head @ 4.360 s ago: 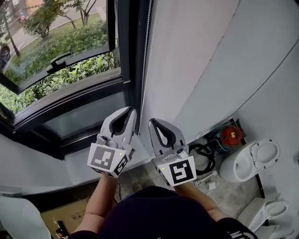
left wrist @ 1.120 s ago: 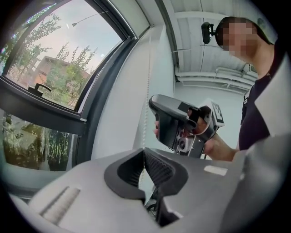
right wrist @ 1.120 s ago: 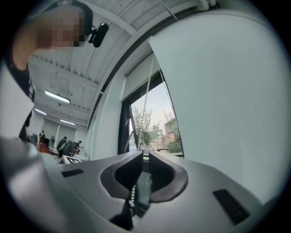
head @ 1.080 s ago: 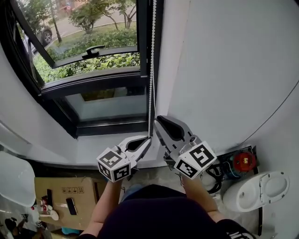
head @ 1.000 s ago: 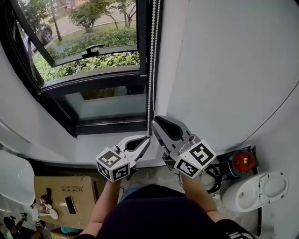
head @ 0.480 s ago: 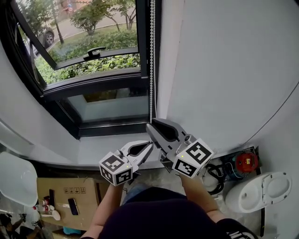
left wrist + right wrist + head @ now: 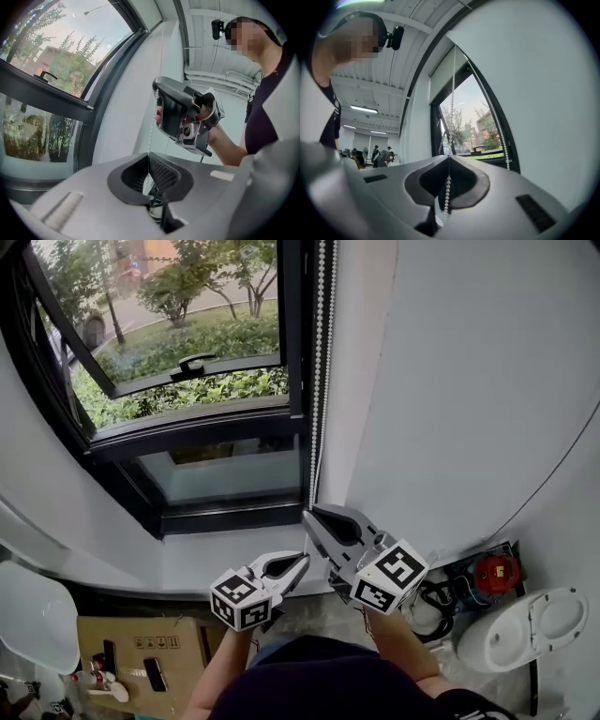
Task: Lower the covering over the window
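**Both grippers on the chain, blind not yet down**

Left gripper: jaws closed on the chain, just below the right gripper. Right jaws are also together, with beads running down between the pads. I judge the stacked grips are for hand-over-hand pulling, one holding while the other draws.

The chain hangs in two strands along the right side of the frame, just beside the wall. The blind is not in the head view. The glass is fully uncovered and the sash is tilted outward.

Room: the sill sits near the left gripper, so the downstroke looks short. The wall crowds the right side. Free space lies toward me.
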Motion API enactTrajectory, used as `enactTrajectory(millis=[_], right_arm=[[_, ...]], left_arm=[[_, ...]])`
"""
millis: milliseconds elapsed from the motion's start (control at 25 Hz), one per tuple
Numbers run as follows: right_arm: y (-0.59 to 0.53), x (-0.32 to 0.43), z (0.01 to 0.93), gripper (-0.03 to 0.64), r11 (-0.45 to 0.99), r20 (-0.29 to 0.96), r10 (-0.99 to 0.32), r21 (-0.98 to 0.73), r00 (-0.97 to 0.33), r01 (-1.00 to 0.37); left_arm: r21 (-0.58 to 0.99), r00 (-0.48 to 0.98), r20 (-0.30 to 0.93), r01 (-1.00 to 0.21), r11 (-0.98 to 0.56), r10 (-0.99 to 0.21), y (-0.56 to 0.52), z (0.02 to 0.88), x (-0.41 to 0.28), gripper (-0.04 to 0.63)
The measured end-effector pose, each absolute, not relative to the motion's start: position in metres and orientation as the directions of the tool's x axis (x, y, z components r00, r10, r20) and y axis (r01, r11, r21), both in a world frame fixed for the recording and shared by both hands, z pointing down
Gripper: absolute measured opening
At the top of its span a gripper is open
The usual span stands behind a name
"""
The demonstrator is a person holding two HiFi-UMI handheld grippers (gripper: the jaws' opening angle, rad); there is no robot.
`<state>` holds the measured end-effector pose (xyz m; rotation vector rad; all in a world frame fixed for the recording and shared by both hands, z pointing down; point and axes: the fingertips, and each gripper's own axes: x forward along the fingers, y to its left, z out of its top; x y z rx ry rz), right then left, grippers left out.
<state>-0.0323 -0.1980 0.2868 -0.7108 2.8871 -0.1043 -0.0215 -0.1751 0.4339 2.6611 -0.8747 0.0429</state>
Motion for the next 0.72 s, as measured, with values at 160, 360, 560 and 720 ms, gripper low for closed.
enactTrajectory(millis=[160,360,560,720], right_arm=[[-0.184,-0.056,0.298,0.012,0.936,-0.027,-0.345,-0.084,-0.938,-0.342],[-0.175,-0.060,0.301,0.012,0.945,-0.018,-0.278,-0.186,-0.960,-0.270],[-0.166,-0.062,0.331,0.012,0.919,0.077,-0.369,-0.116,-0.926,-0.376],[-0.166,-0.065,0.363,0.012,0.893,0.141,-0.426,-0.095,-0.894,-0.441]], left_arm=[[0.295,0.840,0.121,-0.539,-0.789,-0.529,-0.160,0.442,-0.032,0.017],[0.369,0.863,-0.003,-0.469,-0.802,-0.506,-0.144,0.442,-0.042,0.017],[0.297,0.921,0.041,-0.382,-0.875,-0.388,-0.124,0.464,-0.041,0.018],[0.290,0.947,0.040,-0.315,-0.904,-0.317,-0.109,0.477,-0.050,0.018]])
